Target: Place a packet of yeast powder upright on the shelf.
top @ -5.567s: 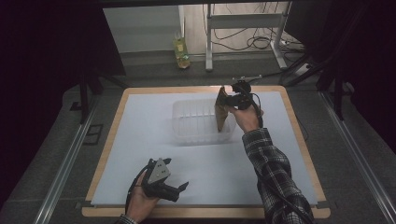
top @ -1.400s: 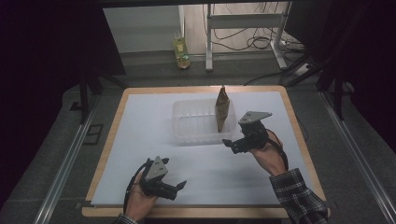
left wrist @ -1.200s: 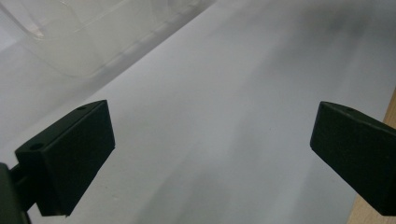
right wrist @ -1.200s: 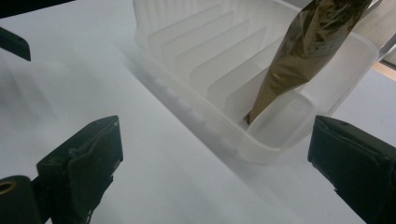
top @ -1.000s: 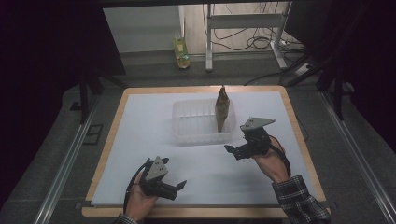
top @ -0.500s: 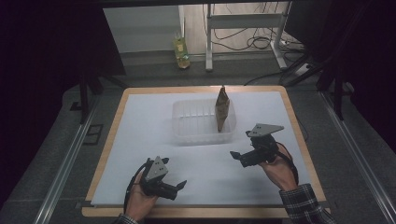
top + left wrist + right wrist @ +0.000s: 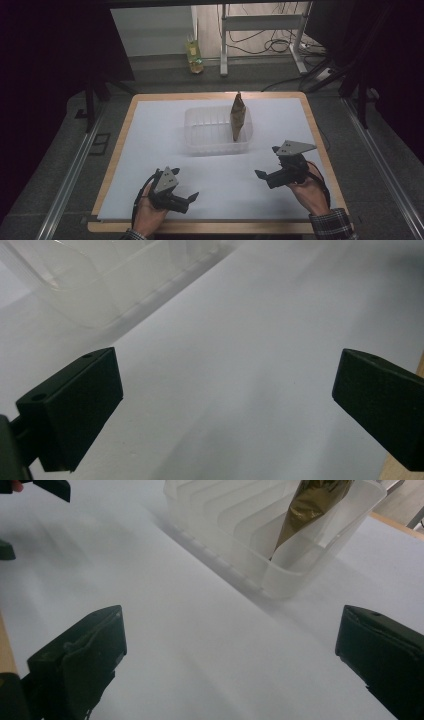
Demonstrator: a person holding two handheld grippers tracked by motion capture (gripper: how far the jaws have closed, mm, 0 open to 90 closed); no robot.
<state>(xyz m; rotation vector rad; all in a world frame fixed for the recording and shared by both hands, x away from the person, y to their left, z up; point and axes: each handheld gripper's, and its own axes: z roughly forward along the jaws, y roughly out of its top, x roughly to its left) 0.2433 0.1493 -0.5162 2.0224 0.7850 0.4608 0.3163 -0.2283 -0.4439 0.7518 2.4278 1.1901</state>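
Right gripper [image 7: 263, 176] has backed off to the near right edge, jaws wide and empty, leaving the pouch [image 7: 237, 116] upright in the bin [image 7: 200, 145]; placement looks complete, left gripper [image 7: 192, 198] also wide.

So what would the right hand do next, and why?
Probably just rest on the table. The brown packet stands upright in the clear tray, and the right tool is open, apart from the tray, holding nothing.

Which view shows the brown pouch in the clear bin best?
The high view: the brown pouch stands whole and upright at the right end of the clear bin. The right gripper view shows its lower part through the bin wall; the left gripper view shows bin only.
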